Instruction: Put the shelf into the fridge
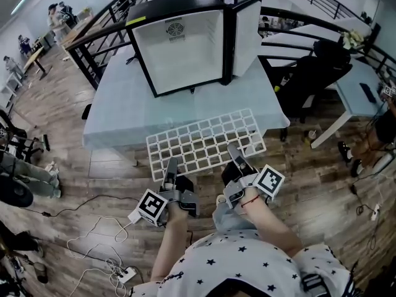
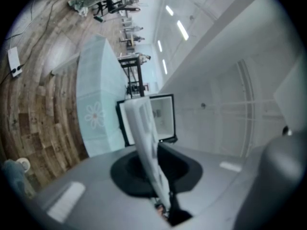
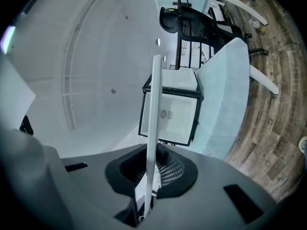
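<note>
Shelf, a white grid, juts past the near edge of the bench in the head view. The left gripper and right gripper hold its near rim. An open fridge stands towards the far edge.

Left gripper view: fingers clenched on the shelf, seen edge-on.

Right gripper view: fingers clamped on it too.

left gripper clamped, right gripper clamped
</note>
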A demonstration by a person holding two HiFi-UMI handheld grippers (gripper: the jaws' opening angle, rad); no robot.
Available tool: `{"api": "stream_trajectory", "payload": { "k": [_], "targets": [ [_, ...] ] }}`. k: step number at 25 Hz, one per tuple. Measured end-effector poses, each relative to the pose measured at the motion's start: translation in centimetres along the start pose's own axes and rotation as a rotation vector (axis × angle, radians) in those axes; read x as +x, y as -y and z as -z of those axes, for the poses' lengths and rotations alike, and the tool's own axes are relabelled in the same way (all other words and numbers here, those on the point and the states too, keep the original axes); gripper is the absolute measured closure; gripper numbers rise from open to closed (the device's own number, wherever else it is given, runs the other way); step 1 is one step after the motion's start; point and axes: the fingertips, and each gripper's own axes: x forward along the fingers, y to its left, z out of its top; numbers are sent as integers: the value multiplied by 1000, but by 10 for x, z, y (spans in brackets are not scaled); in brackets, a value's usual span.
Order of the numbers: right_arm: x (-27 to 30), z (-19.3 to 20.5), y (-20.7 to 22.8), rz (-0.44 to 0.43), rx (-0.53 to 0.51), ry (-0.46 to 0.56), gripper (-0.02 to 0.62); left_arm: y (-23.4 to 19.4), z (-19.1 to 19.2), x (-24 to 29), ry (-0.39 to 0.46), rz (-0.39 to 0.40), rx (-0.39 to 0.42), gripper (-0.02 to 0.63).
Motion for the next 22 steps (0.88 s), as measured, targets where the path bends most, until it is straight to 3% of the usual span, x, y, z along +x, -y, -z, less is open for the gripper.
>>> {"api": "stream_trajectory", "payload": {
  "k": [22],
  "targets": [
    [153,-93,42,-29,29,-100,554,-9,-25,163,98,-3,16,571]
  ]
}}
